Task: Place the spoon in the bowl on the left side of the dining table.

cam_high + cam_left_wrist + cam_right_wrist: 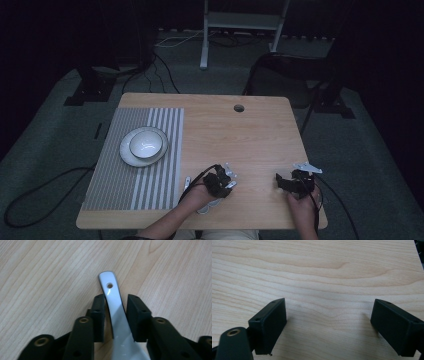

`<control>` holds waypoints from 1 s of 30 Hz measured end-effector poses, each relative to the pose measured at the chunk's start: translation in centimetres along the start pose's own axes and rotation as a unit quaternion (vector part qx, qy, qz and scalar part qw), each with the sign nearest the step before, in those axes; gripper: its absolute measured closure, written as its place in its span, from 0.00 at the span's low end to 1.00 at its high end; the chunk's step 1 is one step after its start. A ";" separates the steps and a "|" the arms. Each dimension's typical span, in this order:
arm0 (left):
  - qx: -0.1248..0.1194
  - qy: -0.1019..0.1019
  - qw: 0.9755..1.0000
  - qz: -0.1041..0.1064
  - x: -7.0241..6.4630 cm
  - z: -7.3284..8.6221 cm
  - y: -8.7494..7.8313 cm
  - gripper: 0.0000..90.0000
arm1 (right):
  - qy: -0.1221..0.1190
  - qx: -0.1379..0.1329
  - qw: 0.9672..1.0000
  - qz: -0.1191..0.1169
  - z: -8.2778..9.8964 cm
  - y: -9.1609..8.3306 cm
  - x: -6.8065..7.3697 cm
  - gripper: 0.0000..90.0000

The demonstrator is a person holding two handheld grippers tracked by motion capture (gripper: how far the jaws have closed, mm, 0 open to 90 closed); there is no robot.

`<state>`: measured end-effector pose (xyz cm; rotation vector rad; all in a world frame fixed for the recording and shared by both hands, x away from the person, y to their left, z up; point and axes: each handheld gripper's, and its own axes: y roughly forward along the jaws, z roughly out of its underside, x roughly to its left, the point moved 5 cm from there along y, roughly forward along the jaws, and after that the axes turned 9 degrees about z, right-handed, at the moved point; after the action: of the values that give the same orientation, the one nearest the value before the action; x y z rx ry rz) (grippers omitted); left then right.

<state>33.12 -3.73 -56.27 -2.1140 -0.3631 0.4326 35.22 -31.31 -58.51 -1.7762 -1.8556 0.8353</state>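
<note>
Dim carpet and black cables surround a pale wooden table (250, 130) in the high view, with a white metal stand at the top of the frame. A grey striped placemat (130, 170) covers the table's left part, and on it a round white bowl (146, 143) sits on a white plate (127, 155). At the lower middle, the left gripper (220, 181) rests on the wood, its hand and forearm cut off by the bottom edge; a white spoon (187, 182) lies partly beneath it, only its ends peeking out and hard to make out in the gloom. At the lower right, the right gripper (287, 182) sits on bare wood, well apart from the left one.

Light wood grain fills the background of the left gripper view. The left gripper (115, 312) has its black jaws drawn close on either side of the glossy white spoon handle (112, 297); whether the pads already press on it is hard to tell. The handle's flared tip with a small round hole points to the upper middle, and its wider part runs off the bottom edge.

Bare wood lies under the right gripper (328, 322) in the right gripper view, its jaws spread wide with nothing between them.
</note>
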 end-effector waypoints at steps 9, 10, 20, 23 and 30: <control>-0.003 0.002 1.000 0.003 0.0 -0.1 0.1 0.83 | 0.000 0.000 1.000 0.000 0.0 0.0 0.0 0.14; -0.003 0.003 1.000 0.005 0.0 -0.1 0.1 0.83 | 0.000 0.000 1.000 0.000 0.0 0.0 0.0 0.14; -0.021 0.003 1.000 0.007 -0.2 -0.3 -0.7 0.84 | 0.000 0.000 1.000 0.000 0.0 0.0 0.0 0.14; -0.029 0.002 1.000 0.006 -0.2 -0.5 -1.0 0.84 | 0.000 0.000 1.000 0.000 0.0 0.0 0.0 0.14; -0.038 0.004 0.999 0.008 -0.4 -0.7 -1.8 0.84 | 0.000 0.000 1.000 0.000 0.0 0.0 0.0 0.14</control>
<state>32.95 -3.45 -54.33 -2.1938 -0.3639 0.4246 35.22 -31.31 -58.51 -1.7757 -1.8553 0.8357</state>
